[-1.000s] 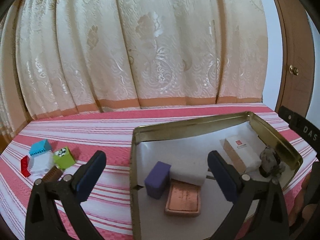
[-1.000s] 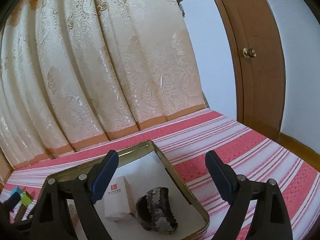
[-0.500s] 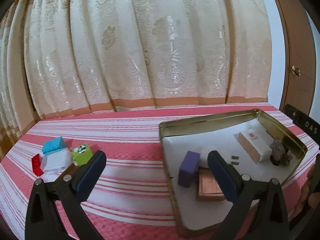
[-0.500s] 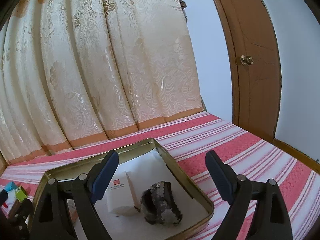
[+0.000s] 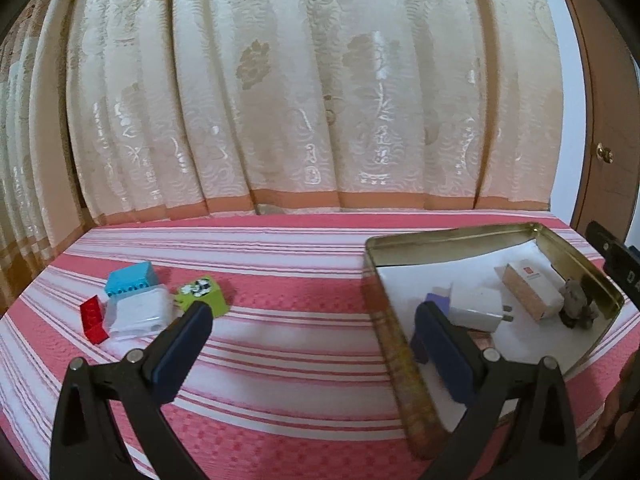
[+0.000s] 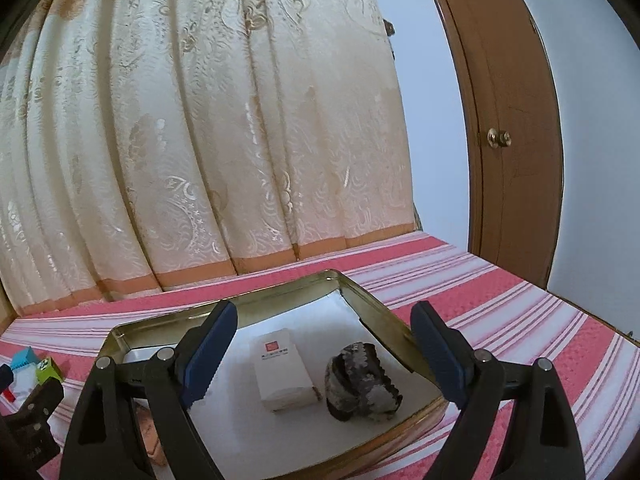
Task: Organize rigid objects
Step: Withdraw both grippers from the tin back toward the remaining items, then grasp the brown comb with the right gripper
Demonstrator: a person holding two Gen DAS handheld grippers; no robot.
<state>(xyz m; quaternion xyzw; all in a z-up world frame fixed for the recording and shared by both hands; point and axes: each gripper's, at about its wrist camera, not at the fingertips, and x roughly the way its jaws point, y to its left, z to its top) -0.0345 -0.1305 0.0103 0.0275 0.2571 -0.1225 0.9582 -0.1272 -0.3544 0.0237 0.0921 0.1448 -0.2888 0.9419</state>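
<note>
Both the left gripper (image 5: 312,334) and the right gripper (image 6: 322,336) gape, holding nothing; the shallow gold metal tin (image 5: 452,236) holds a white charger plug (image 5: 474,308), a slim white box (image 6: 284,368) and a grey rock (image 6: 360,380); left of the tin (on the striped cloth) cluster blue (image 5: 130,278), red (image 5: 93,318) and green (image 5: 206,296) blocks.

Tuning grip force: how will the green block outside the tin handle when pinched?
The green block looks like hard moulded plastic, so probably stiff and light. Its flat faces suggest no rolling. It sits tilted against the white block, so a push may nudge both.
</note>
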